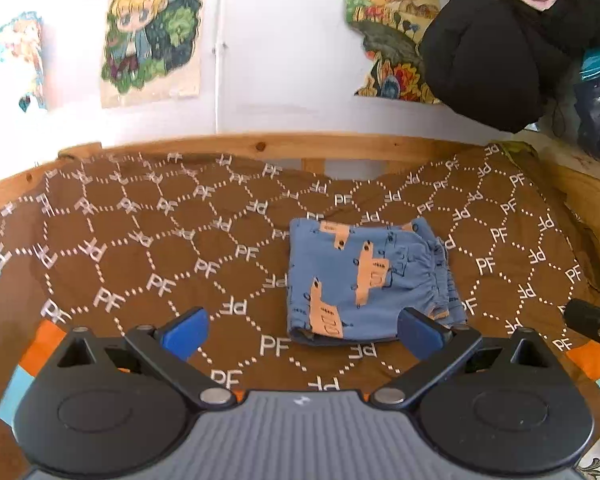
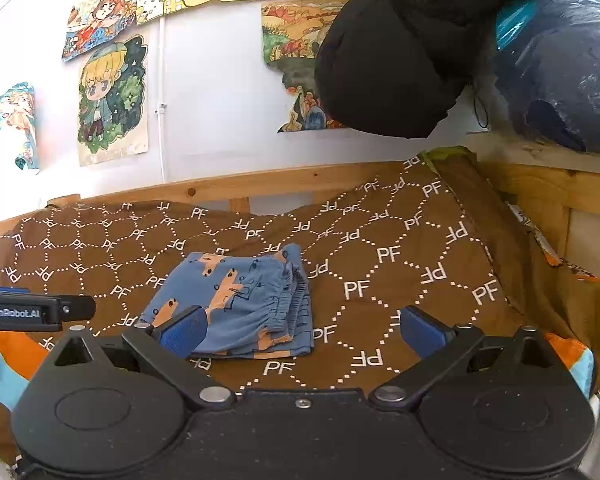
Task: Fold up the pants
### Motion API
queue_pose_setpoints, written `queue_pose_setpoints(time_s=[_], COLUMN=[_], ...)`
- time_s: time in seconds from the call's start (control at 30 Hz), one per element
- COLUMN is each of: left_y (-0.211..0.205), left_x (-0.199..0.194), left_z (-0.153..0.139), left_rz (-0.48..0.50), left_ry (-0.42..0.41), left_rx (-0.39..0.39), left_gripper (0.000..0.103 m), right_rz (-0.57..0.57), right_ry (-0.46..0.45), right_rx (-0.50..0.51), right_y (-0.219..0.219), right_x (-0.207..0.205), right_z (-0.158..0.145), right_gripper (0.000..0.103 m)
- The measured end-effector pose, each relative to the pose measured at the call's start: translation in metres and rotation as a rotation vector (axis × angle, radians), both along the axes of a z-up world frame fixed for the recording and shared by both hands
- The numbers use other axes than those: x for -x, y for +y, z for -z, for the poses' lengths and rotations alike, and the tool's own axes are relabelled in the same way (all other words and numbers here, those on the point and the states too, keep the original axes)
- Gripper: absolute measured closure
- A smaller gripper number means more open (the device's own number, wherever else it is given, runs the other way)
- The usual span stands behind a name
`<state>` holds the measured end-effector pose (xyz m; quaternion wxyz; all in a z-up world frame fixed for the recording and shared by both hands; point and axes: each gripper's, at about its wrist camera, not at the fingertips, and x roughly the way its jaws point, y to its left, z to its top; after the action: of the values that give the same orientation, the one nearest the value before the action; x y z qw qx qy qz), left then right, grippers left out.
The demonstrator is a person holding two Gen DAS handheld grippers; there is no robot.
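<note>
The blue pants (image 1: 364, 280) with orange truck prints lie folded into a small square on the brown patterned blanket (image 1: 140, 248). They also show in the right wrist view (image 2: 240, 308). My left gripper (image 1: 302, 330) is open and empty, held just in front of the pants' near edge. My right gripper (image 2: 302, 330) is open and empty, held near the pants' front right corner, its left fingertip (image 2: 184, 326) in front of the cloth. Part of the right gripper (image 1: 592, 320) shows at the right edge of the left wrist view. The left gripper's side (image 2: 32, 312) shows at the left of the right wrist view.
A wooden bed rail (image 1: 300, 146) runs behind the blanket, against a white wall with drawings (image 1: 152, 36). A black jacket (image 2: 400, 60) hangs at the upper right, with a blue plastic bag (image 2: 560, 68) beside it. A wooden side board (image 2: 540, 192) stands at the right.
</note>
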<state>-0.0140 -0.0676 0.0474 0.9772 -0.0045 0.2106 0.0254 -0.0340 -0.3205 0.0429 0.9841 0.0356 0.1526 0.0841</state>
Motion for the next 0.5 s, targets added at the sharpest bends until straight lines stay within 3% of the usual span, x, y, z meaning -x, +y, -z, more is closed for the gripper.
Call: queue_pose_setpoints(time_s=[0.5], left_y=[0.001], left_x=[-0.015], left_z=[0.035], left_rz=[0.005], left_ry=[0.115], left_rx=[0.026], left_gripper=[0.0], right_rz=[0.01], right_ry=[0.089], right_rx=[-0.016], right_y=[0.001], right_x=[-0.02], right_z=[0.028], right_gripper=[0.001])
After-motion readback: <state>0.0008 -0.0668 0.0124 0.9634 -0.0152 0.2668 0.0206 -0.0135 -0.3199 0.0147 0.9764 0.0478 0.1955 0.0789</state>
